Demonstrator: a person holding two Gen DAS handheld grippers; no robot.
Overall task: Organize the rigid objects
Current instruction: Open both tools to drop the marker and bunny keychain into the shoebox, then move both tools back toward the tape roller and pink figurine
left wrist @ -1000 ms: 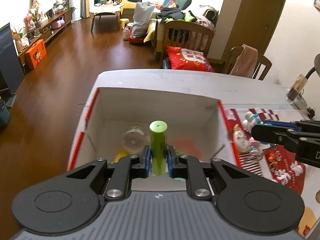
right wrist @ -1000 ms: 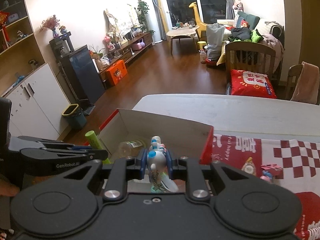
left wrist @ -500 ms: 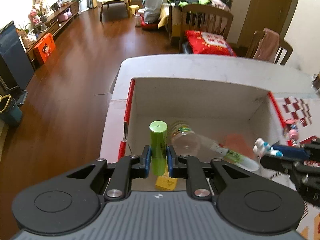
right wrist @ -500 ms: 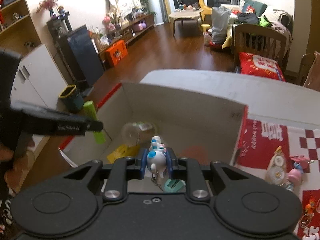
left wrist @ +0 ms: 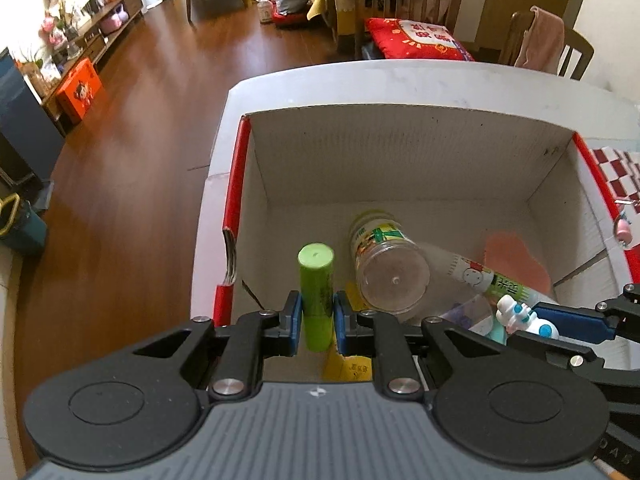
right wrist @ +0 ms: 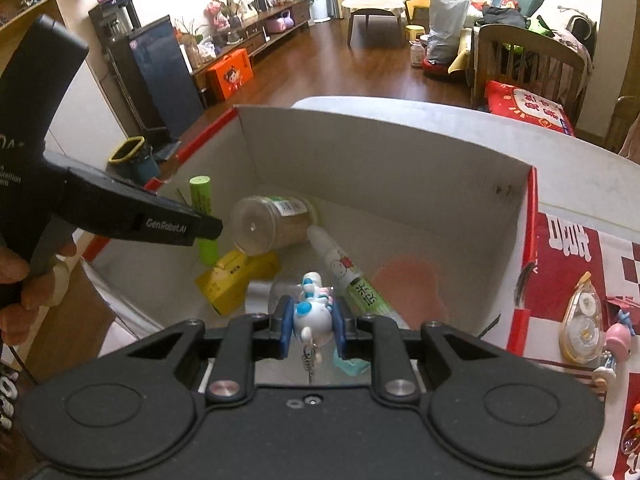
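1. a white cardboard box (left wrist: 400, 160) with red edges sits open on a white surface (left wrist: 400, 84), seen from above through both wrist cameras.
2. the left gripper (left wrist: 316, 322) hangs over the near left part of the box. its blue-padded fingers (left wrist: 292, 322) pinch a green tube (left wrist: 316, 292), which stands upright between them with its flat cap toward the camera.
3. the right gripper (right wrist: 310, 326) hangs over the near side of the box, to the right of the left one. its fingers (right wrist: 285, 330) pinch a small white and blue figurine (right wrist: 314, 312), with a keychain spring dangling below it.
4. inside the box, a clear jar (right wrist: 270, 224) lies on its side near the middle, its base toward the camera.
5. a yellow carton (right wrist: 236, 278) lies just beside the jar, at the near left.
6. a white pen-shaped tube with a green label (right wrist: 348, 280) lies slanted to the right of the jar, its tip touching it.
7. a pale pink patch (right wrist: 412, 284) shows on the box floor at the right.
8. outside the box, to the right, a red and white checked cloth (right wrist: 580, 264) carries a correction tape (right wrist: 582, 326) and small pink trinkets (right wrist: 618, 336).
9. a hand (right wrist: 24, 280) grips the left gripper's handle at the left edge of the right view.
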